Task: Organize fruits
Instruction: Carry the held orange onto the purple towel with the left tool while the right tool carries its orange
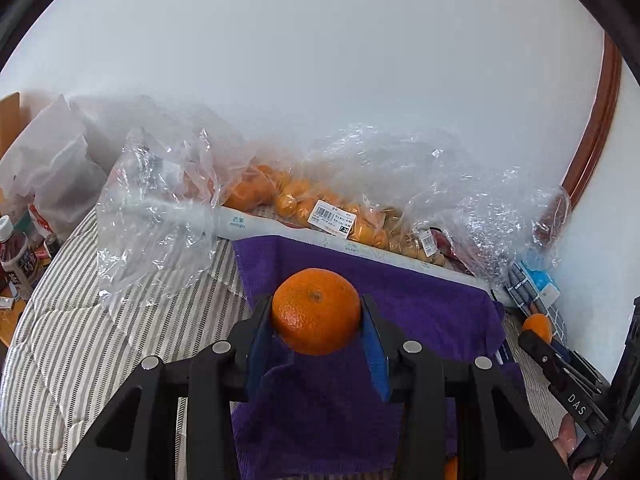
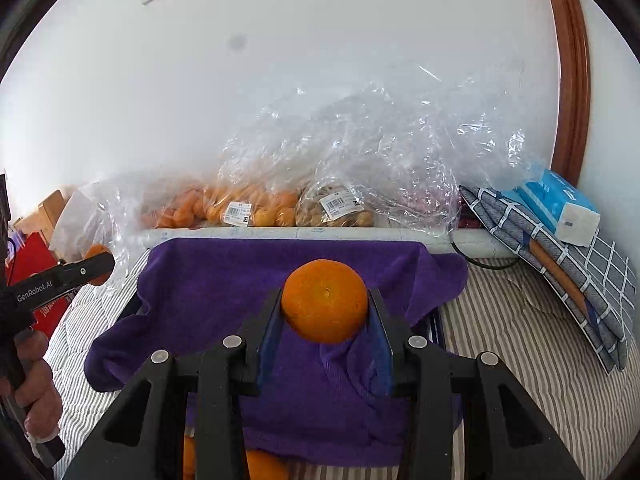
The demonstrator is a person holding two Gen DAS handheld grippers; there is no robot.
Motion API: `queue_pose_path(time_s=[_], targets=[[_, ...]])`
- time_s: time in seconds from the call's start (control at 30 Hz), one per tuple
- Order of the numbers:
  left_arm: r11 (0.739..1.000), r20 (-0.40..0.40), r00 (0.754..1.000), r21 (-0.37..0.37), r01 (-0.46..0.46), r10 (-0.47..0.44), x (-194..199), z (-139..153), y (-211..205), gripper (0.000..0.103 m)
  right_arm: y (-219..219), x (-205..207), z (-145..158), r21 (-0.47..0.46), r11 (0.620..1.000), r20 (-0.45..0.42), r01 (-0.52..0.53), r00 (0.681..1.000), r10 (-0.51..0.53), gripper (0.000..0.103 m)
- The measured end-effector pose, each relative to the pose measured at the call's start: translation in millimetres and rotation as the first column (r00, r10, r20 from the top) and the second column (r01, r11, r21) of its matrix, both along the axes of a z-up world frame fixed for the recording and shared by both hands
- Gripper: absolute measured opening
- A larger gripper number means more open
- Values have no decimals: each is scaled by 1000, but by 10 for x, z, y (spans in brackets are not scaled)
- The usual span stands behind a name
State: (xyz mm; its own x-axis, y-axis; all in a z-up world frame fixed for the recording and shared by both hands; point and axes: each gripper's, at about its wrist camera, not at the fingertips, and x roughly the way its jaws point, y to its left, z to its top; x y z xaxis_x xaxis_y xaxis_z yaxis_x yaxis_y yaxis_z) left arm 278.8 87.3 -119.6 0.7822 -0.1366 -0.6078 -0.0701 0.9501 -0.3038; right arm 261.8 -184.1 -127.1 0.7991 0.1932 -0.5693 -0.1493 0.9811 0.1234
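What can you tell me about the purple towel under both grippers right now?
The purple towel looks like soft terry cloth, deep violet, rumpled into folds rather than laid flat. It is draped over something box-like on the striped bedding, its far edge against a white ledge that holds bagged fruit. Loose oranges peek out at its near edge. Each gripper holds an orange above it: left gripper, right gripper. Whether those oranges touch the cloth cannot be told.
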Motion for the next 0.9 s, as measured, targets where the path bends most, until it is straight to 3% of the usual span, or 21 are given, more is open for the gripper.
queue_pose_path(time_s=[0.4, 0.9], targets=[[999, -109, 993, 4, 40, -40, 237, -424, -145, 40, -59, 394, -435, 14, 1000, -82, 8, 997, -7, 40], [996, -123, 992, 68, 52, -43, 245, -581, -282, 40, 23, 457, -665, -33, 999, -124, 1, 992, -6, 40]])
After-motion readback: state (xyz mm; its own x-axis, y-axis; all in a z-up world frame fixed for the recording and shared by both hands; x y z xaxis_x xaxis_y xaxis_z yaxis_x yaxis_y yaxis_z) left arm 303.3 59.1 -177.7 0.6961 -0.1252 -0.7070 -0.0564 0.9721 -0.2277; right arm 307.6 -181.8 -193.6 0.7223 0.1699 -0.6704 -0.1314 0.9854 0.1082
